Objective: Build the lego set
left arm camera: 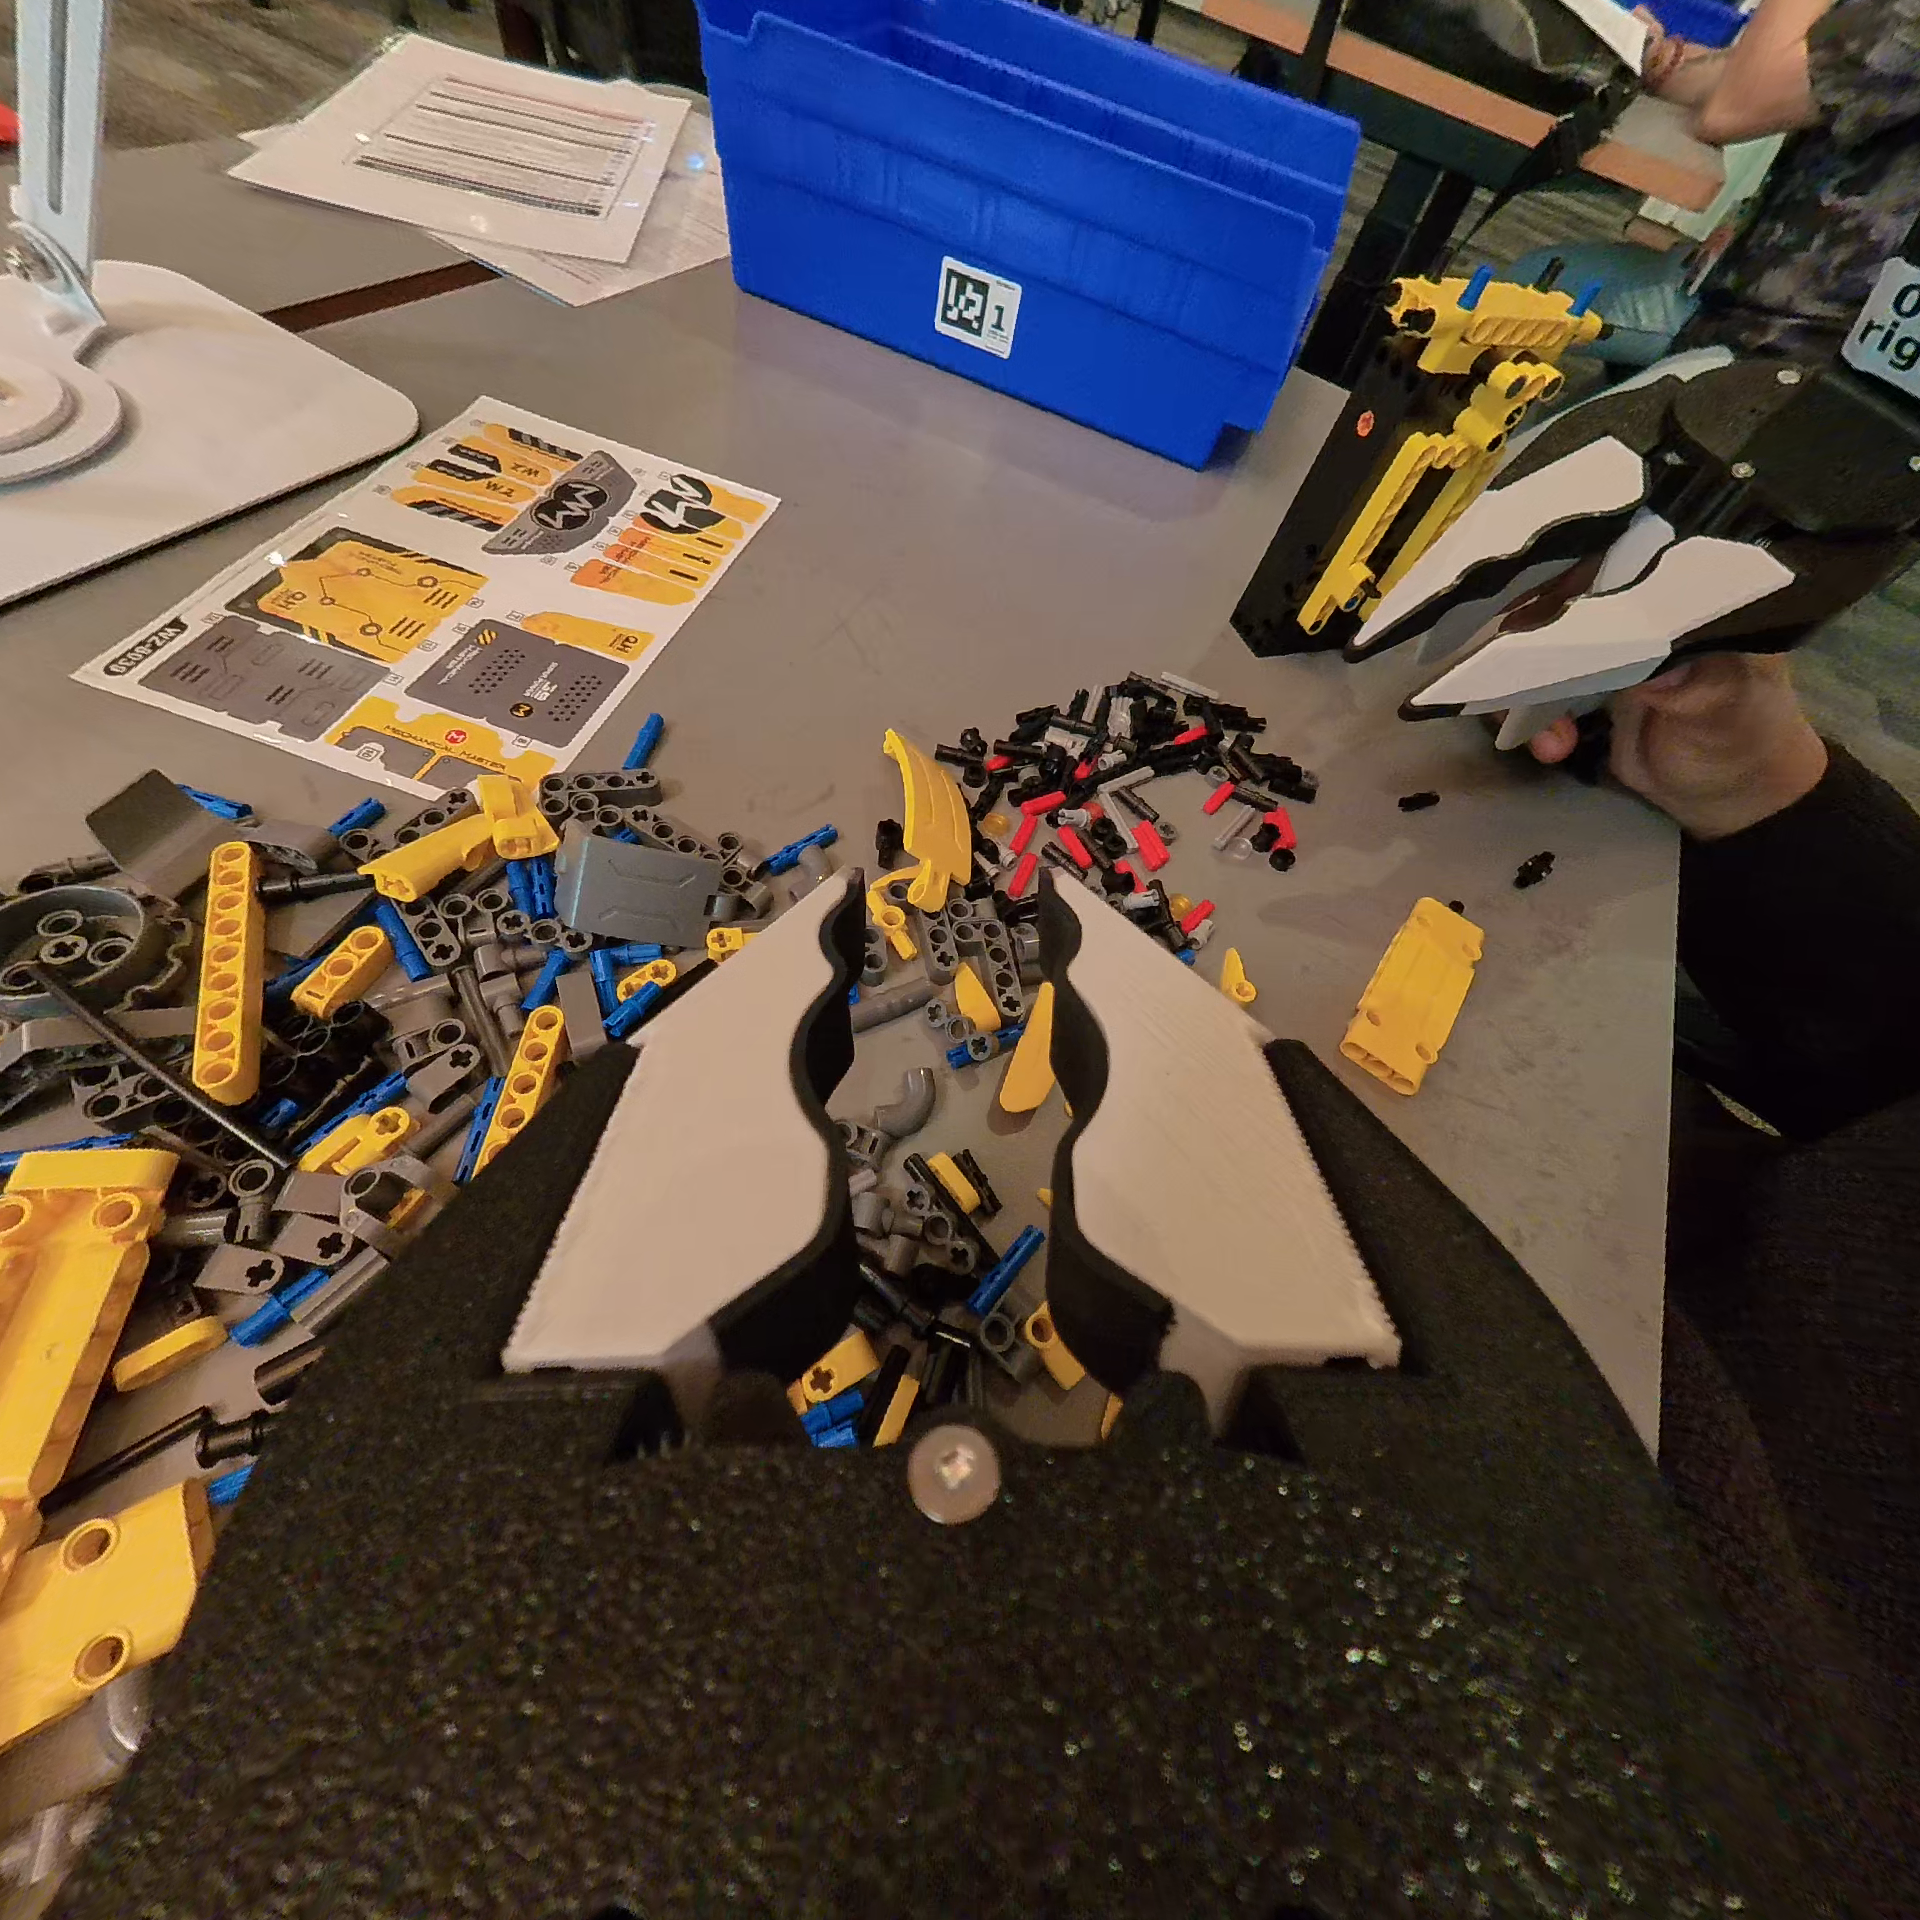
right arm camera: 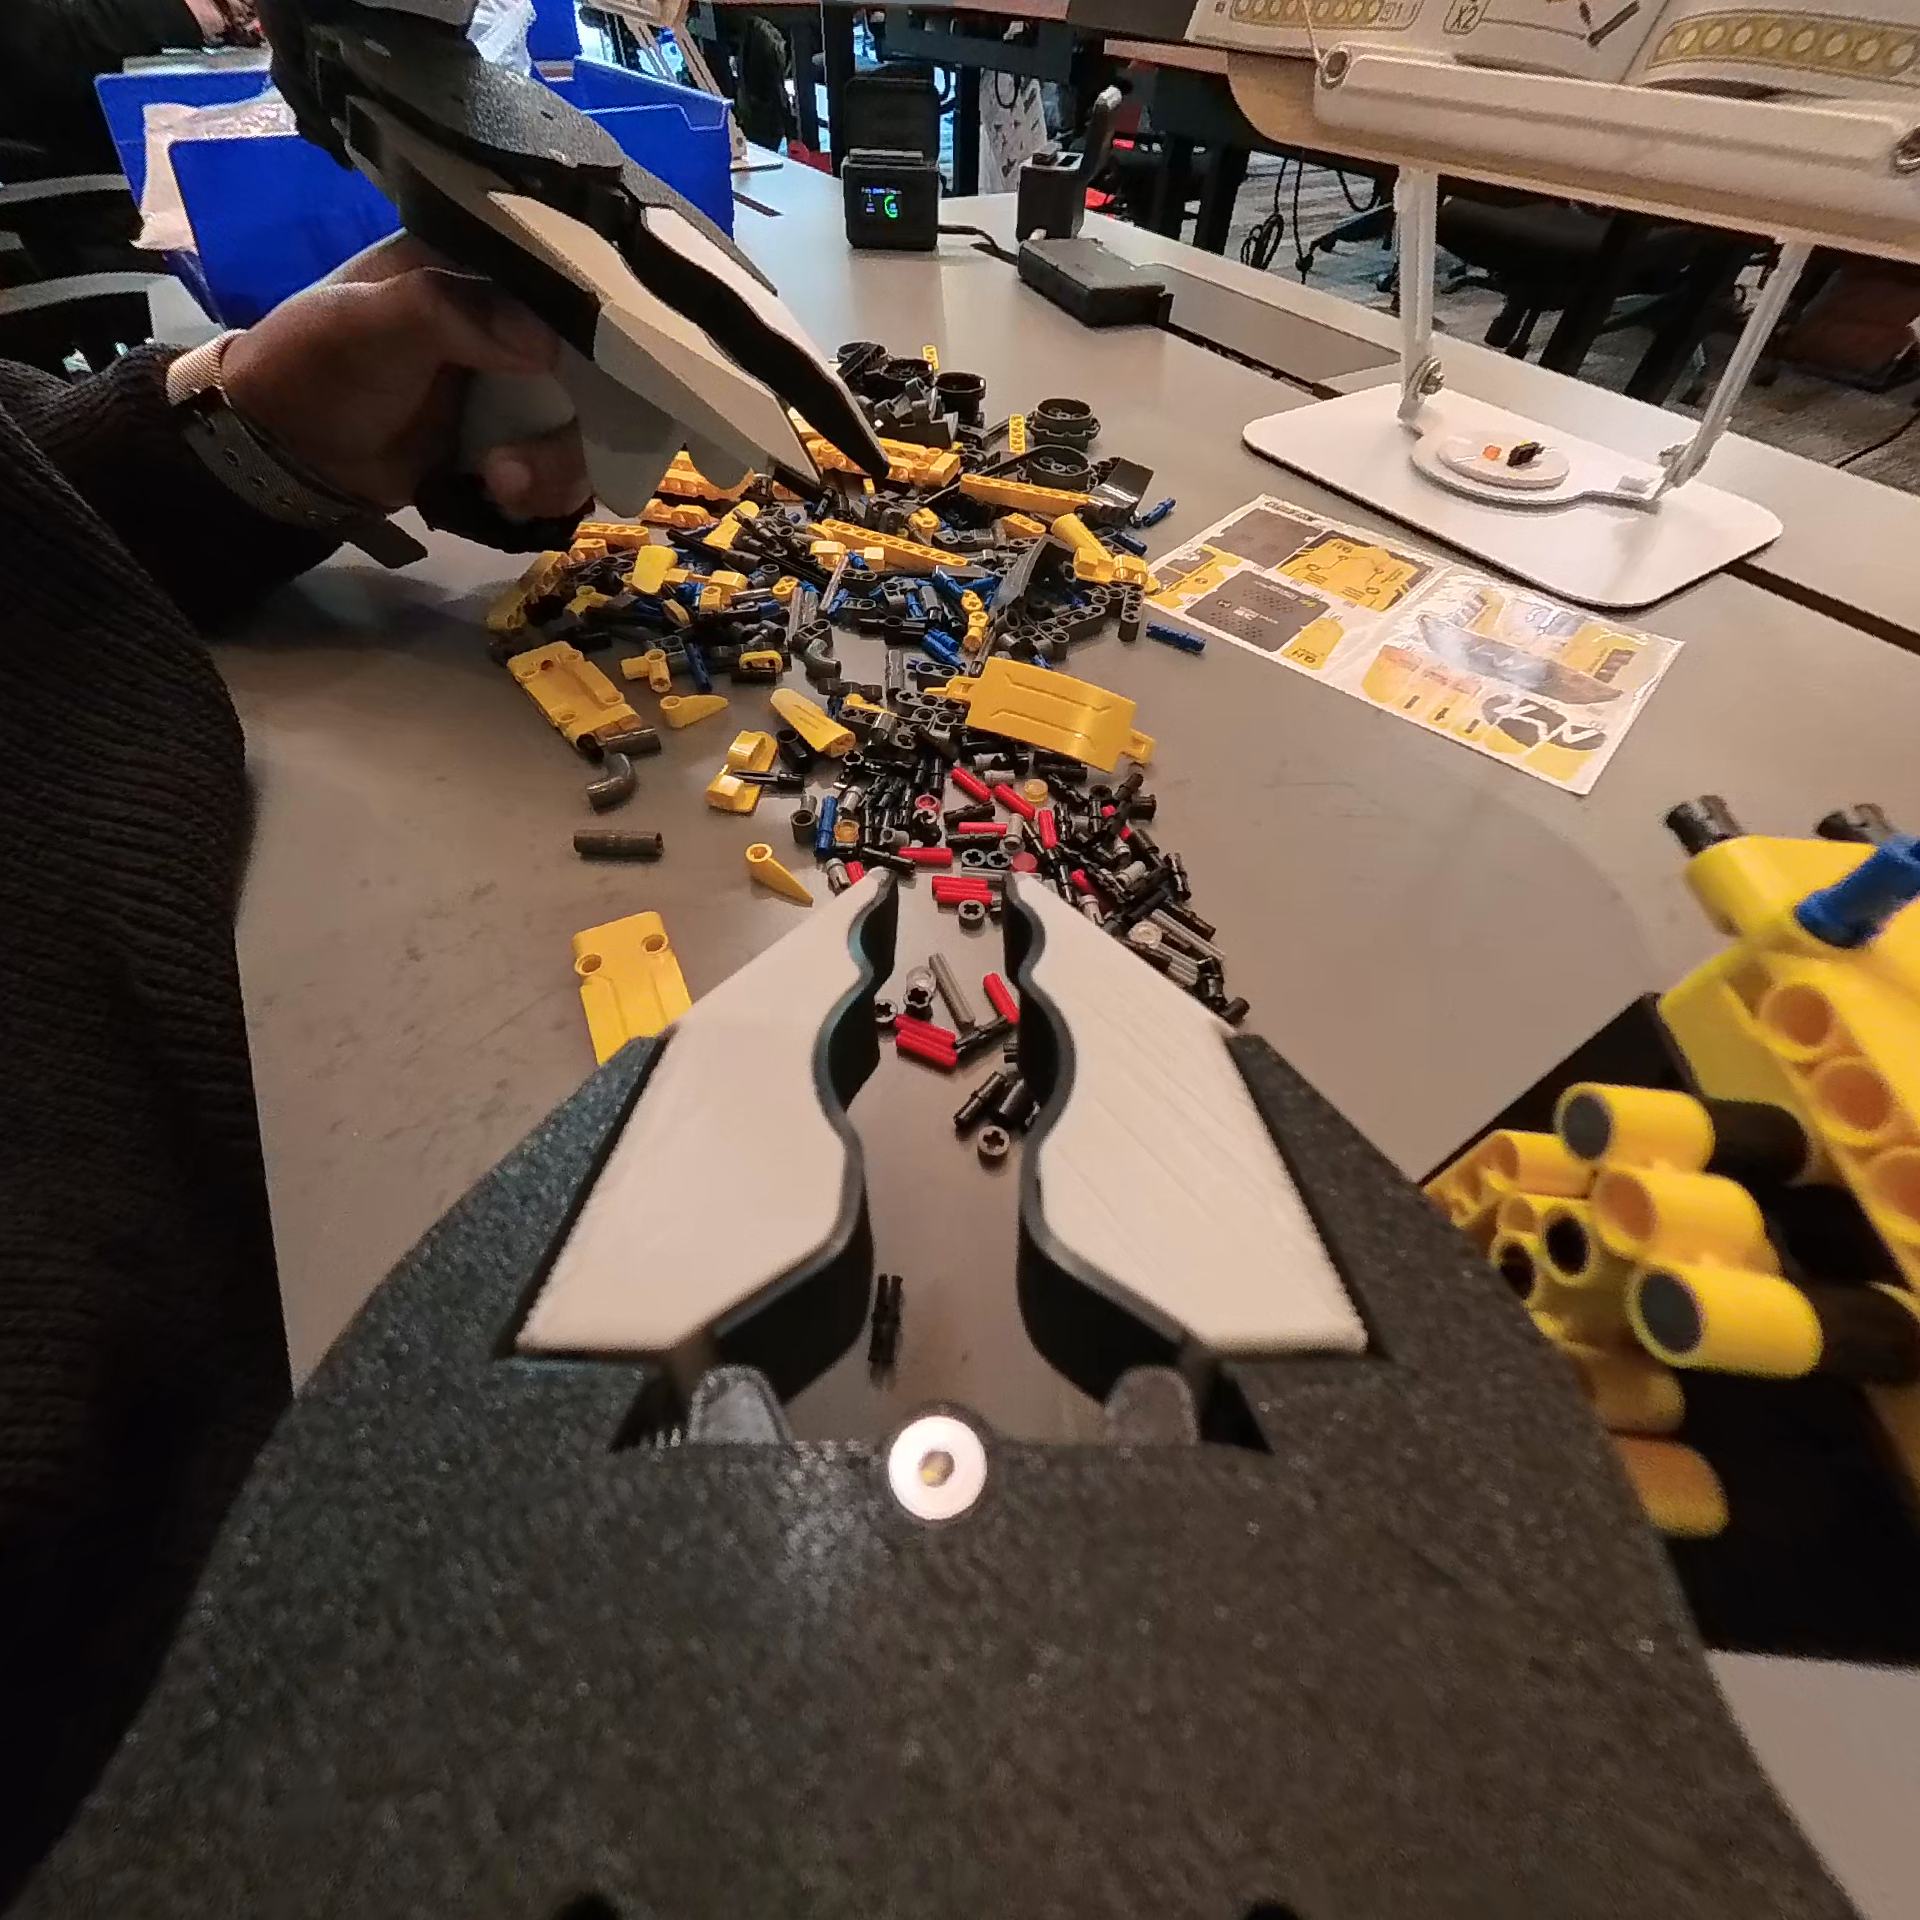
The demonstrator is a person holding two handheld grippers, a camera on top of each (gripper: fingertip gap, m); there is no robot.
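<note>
My left gripper (left arm camera: 951, 894) is open and empty. It hovers over a loose pile of yellow, grey, blue and black building-toy pieces (left arm camera: 364, 987). It also shows at the upper left of the right wrist view (right arm camera: 842, 462), held in a hand above the same pile (right arm camera: 831, 561). My right gripper (right arm camera: 948, 888) is open and empty, low over a scatter of small black and red pins (right arm camera: 997, 831). In the left wrist view the right gripper (left arm camera: 1382, 675) is beside a black-and-yellow assembly (left arm camera: 1382, 468) that stands upright on the table. That assembly is close at the right (right arm camera: 1766, 1143).
A yellow panel piece (left arm camera: 1413, 997) lies apart near the table's right edge (left arm camera: 1662, 1143). A sticker sheet (left arm camera: 436, 613), a blue bin (left arm camera: 1018, 208), papers (left arm camera: 468, 156) and a white stand base (left arm camera: 156, 416) sit farther back. A person's dark sleeve (right arm camera: 104, 831) is at the left. Across from one pair of fingers to the other is roughly 15 cm.
</note>
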